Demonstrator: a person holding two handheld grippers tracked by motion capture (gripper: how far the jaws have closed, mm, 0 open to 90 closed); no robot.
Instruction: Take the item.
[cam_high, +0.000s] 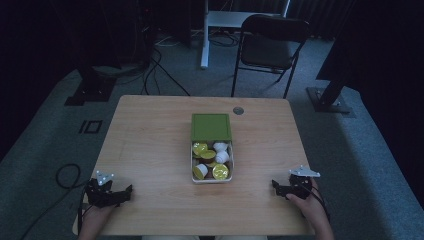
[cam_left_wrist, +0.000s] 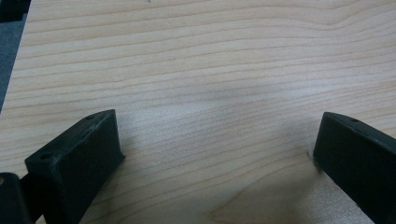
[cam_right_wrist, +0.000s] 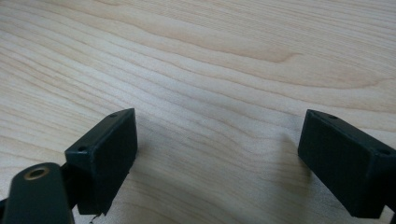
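Either side of the box (cam_high: 212, 155), near the table (cam_high: 150, 130) edge, I hold my left gripper (cam_high: 127, 192) and right gripper (cam_high: 278, 187) wide open and empty.

smooth pale wood-grain table (cam_left_wrist: 210, 70), matt black plastic jaws.

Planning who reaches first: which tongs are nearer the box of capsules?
Right, slightly. Right tongs sit beside the box, near its front corner; left tongs sit farther off on its other side.
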